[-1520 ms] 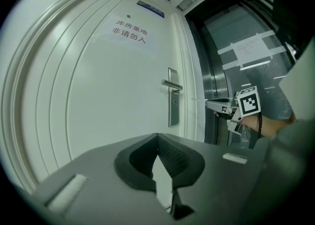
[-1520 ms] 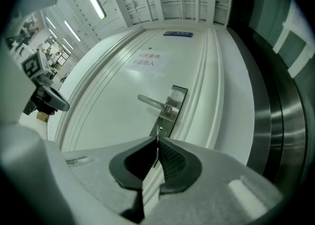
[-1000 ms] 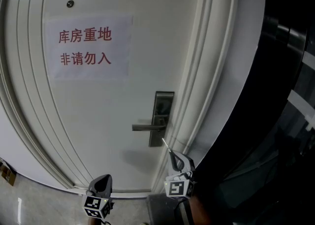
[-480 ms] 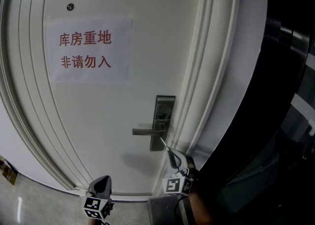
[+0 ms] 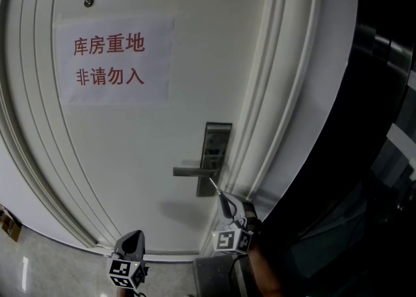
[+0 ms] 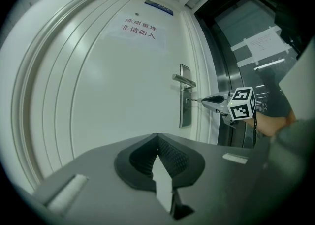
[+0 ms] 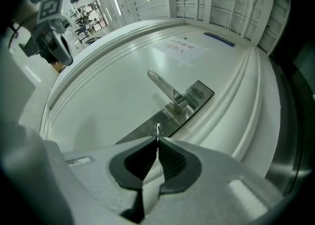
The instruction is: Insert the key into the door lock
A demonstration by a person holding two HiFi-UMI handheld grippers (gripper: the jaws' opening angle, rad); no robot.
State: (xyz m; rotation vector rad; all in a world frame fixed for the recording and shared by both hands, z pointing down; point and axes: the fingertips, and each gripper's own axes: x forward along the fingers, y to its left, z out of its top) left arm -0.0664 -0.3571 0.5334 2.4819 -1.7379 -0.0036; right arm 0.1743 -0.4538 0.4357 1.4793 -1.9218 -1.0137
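Observation:
On the white door (image 5: 130, 159), a steel lock plate (image 5: 215, 153) carries a lever handle (image 5: 190, 171). My right gripper (image 5: 223, 198) is shut on a thin metal key (image 5: 214, 186) that points at the lower part of the plate. In the right gripper view the key (image 7: 157, 130) sticks out past the gripper (image 7: 157, 138) and its tip sits at the round keyhole on the lock plate (image 7: 197, 96); how deep it goes is unclear. My left gripper (image 5: 132, 240) hangs low and left of the lock, shut and empty, as the left gripper (image 6: 157, 136) shows in its own view.
A paper sign (image 5: 114, 60) with red characters is stuck on the door above the lock. The moulded door frame (image 5: 273, 127) runs just right of the plate, with dark glass panels (image 5: 383, 127) beyond it. A grey floor strip (image 5: 39, 270) lies below.
My right gripper has crept a little up and left toward the lock plate, with the key still in it. The left gripper has stayed where it was.

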